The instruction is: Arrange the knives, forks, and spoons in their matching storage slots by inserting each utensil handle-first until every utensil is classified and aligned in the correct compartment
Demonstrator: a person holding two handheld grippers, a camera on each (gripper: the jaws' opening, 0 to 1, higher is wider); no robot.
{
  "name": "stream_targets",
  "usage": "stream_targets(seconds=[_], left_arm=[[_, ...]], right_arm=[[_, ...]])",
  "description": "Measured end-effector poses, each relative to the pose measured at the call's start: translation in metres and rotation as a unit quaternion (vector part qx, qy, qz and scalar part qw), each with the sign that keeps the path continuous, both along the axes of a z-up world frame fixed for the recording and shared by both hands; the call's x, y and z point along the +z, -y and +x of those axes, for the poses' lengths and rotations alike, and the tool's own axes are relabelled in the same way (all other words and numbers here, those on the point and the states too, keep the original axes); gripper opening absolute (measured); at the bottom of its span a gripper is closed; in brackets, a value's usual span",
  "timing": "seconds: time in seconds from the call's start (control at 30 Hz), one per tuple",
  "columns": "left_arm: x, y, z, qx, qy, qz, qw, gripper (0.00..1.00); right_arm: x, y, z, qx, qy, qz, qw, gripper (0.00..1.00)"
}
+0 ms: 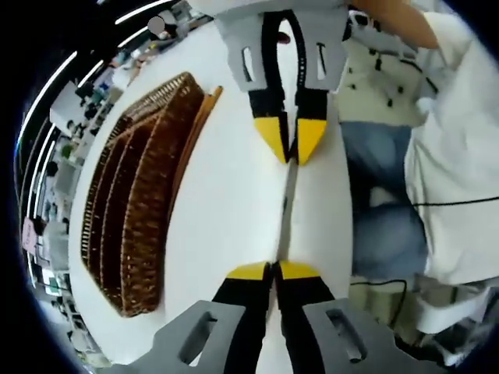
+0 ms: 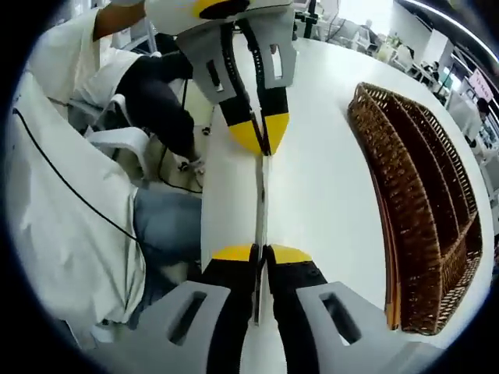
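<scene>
White table (image 1: 226,156), basket (image 1: 140,202) at left; you clamp both grippers (image 1: 274,270) (image 2: 261,251) on one utensil (image 1: 288,210), steadying its ends.

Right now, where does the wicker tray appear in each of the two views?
Left gripper view: the wicker tray lies at the left, on the white table.
Right gripper view: the tray lies at the right.
Shared landmark: the thin utensil that both claws grip, running down the picture's middle.
</scene>
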State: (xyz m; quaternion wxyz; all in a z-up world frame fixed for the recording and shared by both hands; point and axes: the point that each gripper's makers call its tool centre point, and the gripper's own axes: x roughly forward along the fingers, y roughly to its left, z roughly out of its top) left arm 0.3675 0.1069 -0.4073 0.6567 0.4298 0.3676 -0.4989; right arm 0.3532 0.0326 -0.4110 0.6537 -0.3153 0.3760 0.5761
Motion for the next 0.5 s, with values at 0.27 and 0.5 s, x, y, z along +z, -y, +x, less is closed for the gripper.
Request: stream_targets(seconds=[0.27, 0.5], left_arm=[[-0.001, 0.0, -0.002, 0.016, -0.025, 0.017, 0.9994, 0.03], [-0.001, 0.007, -0.013, -0.022, -0.013, -0.019, 0.9995, 0.03]], right_arm=[[0.001, -0.002, 0.004, 0.037, 0.033, -0.017, 0.9986, 0.04], [0.0, 0.002, 0.002, 0.022, 0.039, 0.018, 0.9988, 0.03]])
